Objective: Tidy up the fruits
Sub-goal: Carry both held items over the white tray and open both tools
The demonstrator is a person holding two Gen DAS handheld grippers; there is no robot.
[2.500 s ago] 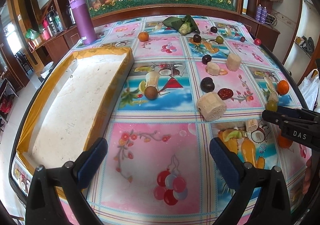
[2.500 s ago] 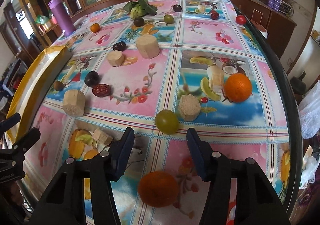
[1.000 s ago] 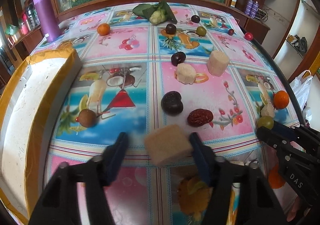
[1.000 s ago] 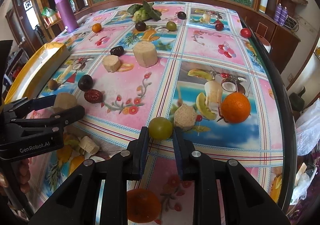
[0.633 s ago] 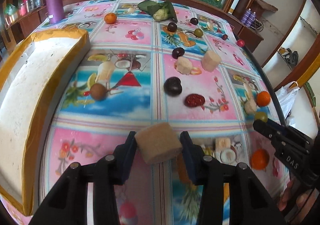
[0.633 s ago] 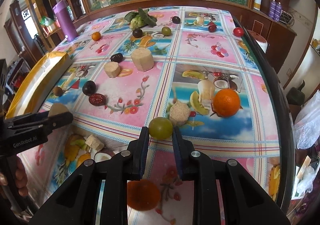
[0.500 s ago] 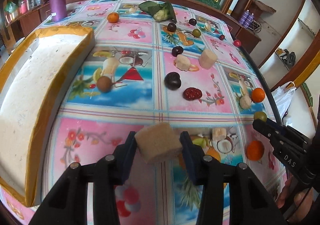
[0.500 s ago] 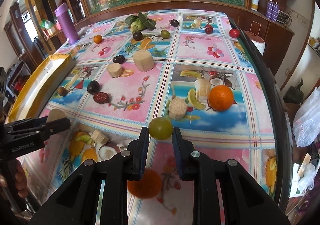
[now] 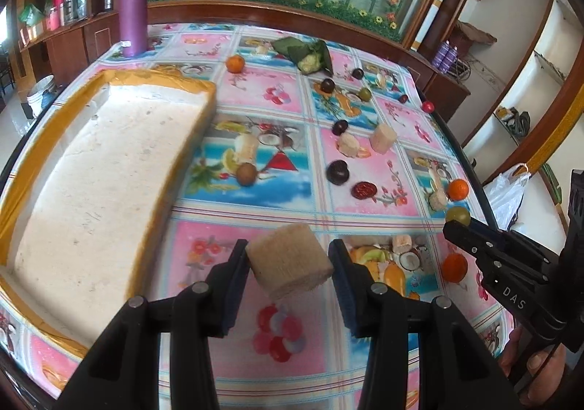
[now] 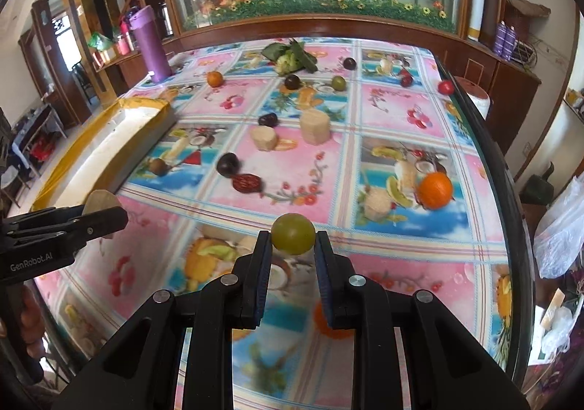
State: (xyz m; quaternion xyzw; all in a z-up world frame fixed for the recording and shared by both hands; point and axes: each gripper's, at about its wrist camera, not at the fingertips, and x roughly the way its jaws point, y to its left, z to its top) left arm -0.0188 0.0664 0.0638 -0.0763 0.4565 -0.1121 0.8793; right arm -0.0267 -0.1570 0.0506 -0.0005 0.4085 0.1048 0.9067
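While the left tool (image 9: 288, 260) clamps a tan fibrous cylinder chunk (image 9: 290, 262), the right tool (image 10: 293, 246) pinches a round green fruit (image 10: 294, 233).

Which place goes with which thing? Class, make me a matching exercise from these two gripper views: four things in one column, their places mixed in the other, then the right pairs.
Things
1. tan block
2. green grape
3. purple bottle
4. white tray

Places
A. at the far corner of the table, upright
B. between the fingers of the left gripper
C. along the table's left edge in the left wrist view
D. between the fingers of the right gripper

Pairs: 1-B, 2-D, 3-A, 4-C
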